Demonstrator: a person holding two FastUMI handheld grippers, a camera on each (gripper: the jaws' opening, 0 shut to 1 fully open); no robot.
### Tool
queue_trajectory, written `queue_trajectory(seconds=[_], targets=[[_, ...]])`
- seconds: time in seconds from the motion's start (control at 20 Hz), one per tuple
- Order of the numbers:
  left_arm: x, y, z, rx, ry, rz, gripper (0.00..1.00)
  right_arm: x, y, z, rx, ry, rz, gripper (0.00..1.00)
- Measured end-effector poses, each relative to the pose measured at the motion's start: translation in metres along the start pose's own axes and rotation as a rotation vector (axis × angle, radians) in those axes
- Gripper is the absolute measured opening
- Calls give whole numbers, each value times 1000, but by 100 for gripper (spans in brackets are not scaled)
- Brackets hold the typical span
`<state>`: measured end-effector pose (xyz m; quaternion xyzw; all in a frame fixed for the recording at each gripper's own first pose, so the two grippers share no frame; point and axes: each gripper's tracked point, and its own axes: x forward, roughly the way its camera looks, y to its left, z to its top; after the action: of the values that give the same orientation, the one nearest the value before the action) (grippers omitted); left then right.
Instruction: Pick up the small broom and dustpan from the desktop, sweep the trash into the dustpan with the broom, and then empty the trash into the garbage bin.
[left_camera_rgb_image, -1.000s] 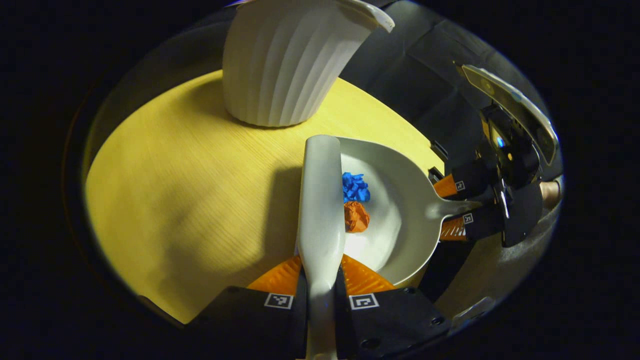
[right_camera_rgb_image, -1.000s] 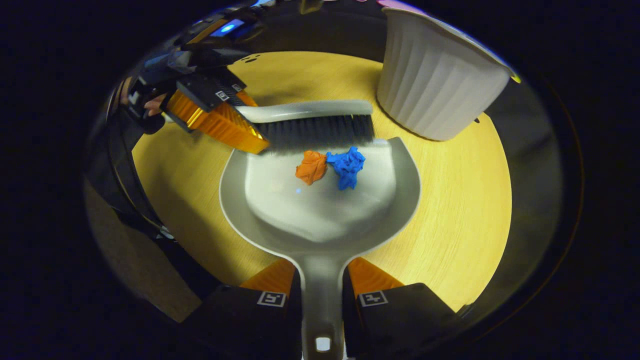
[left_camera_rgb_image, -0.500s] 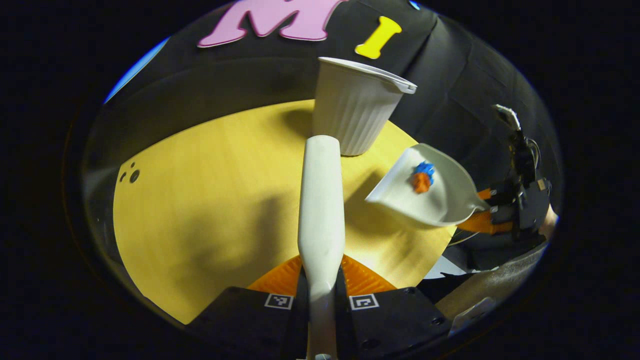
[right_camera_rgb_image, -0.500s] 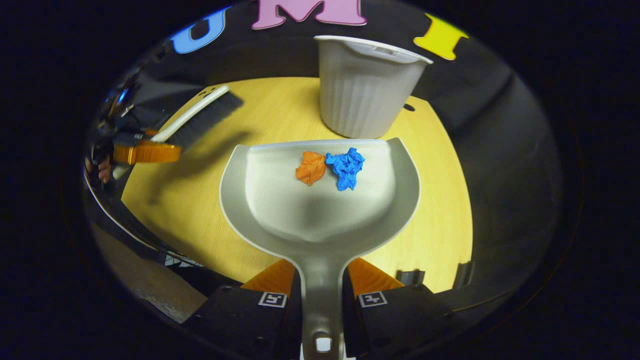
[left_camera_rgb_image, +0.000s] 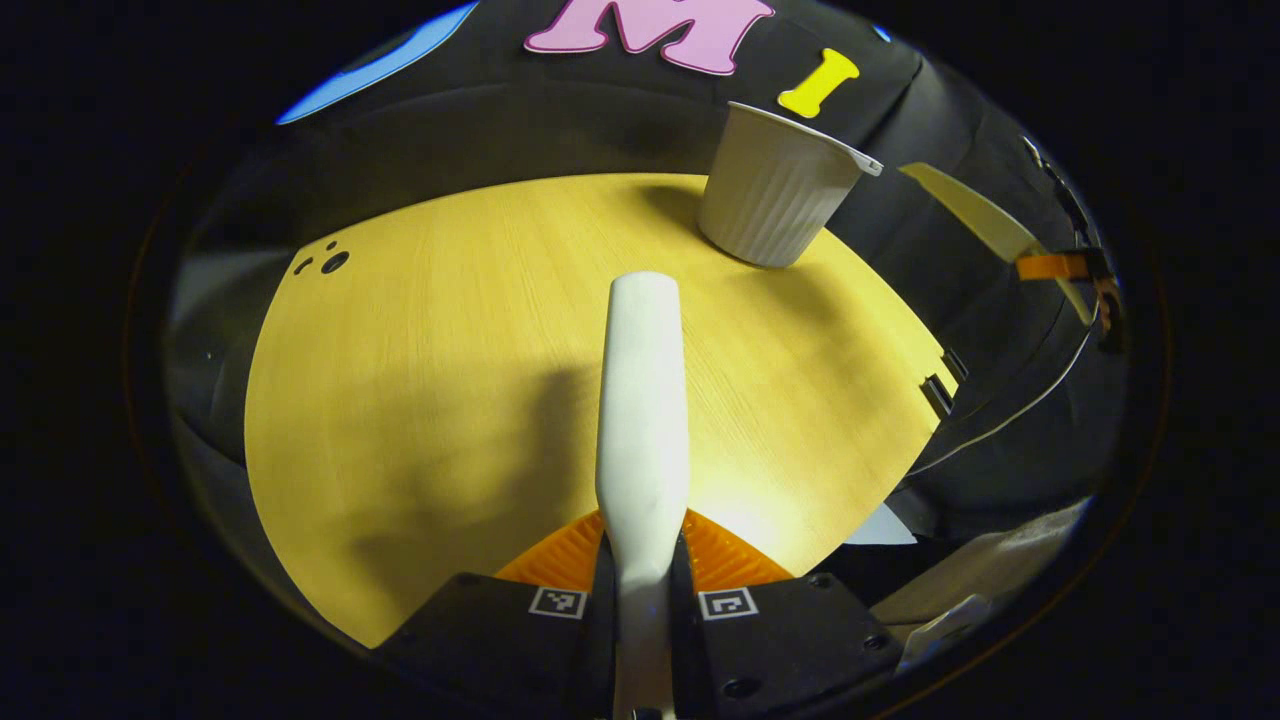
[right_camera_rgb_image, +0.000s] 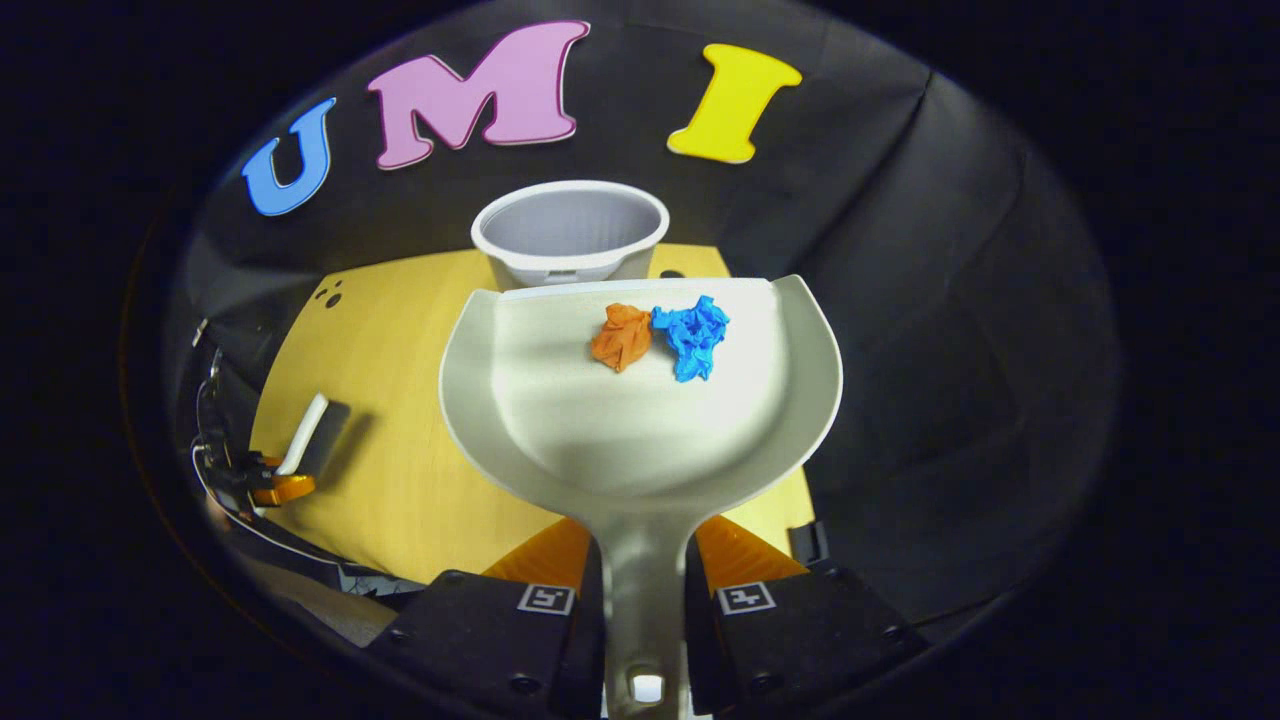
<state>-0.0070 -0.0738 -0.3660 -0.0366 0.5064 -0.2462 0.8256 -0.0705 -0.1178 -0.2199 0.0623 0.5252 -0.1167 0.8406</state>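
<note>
My right gripper (right_camera_rgb_image: 640, 560) is shut on the handle of the white dustpan (right_camera_rgb_image: 620, 420), held high in the air. An orange paper wad (right_camera_rgb_image: 622, 336) and a blue paper wad (right_camera_rgb_image: 692, 334) lie near the pan's front lip. The white ribbed garbage bin (right_camera_rgb_image: 570, 232) stands just beyond that lip, its open mouth visible. My left gripper (left_camera_rgb_image: 642, 545) is shut on the white broom (left_camera_rgb_image: 643, 400), which points out over the yellow desktop (left_camera_rgb_image: 450, 380). In the left gripper view the bin (left_camera_rgb_image: 775, 200) stands far right, with the raised dustpan (left_camera_rgb_image: 985, 225) edge-on beyond it. In the right gripper view the broom (right_camera_rgb_image: 305, 435) and left gripper (right_camera_rgb_image: 275, 488) sit low left.
The round desktop (right_camera_rgb_image: 390, 400) ends at a dark edge on every side, with black cloth wall behind. Small dark holes (left_camera_rgb_image: 325, 263) mark the desk's far left. A black clip (left_camera_rgb_image: 938, 392) sits on the desk's right edge.
The dustpan has risen well above the desk and now looks down into the bin. The broom has drawn back toward the near left, away from the bin and the pan.
</note>
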Motion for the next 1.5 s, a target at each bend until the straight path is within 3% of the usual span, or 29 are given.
queue_trajectory(seconds=[0.15,0.2,0.3,0.35,0.4,0.5,0.55,0.6,0.75,1.25,1.5], targets=[[-1,1,1,-25,0,-18,27,12,-24,51,-50,-43,-80,37],[-2,2,0,-24,-2,-18,24,14,-33,68,-81,-58,-120,41],[-2,2,0,-15,-5,-13,28,16,-44,99,-137,-79,-167,37],[-2,2,0,-11,-8,-10,28,18,-44,107,-160,-78,-178,41],[-2,1,0,-12,-10,-8,27,25,-44,120,-189,-75,-196,37],[-4,0,-2,-19,-12,-5,27,37,-45,143,-281,-78,-252,37],[-5,0,-2,-25,-14,-3,27,43,-47,154,-332,-78,-282,41],[-4,0,-2,-33,-17,-4,25,48,-46,162,-384,-74,-303,37],[-4,1,-3,-54,-14,-3,27,54,-45,179,-537,-65,-345,37],[-1,1,-4,-100,-5,7,27,78,-35,202,-889,69,-395,36],[2,1,-4,-113,-12,1,27,81,-33,201,-922,119,-368,36]])
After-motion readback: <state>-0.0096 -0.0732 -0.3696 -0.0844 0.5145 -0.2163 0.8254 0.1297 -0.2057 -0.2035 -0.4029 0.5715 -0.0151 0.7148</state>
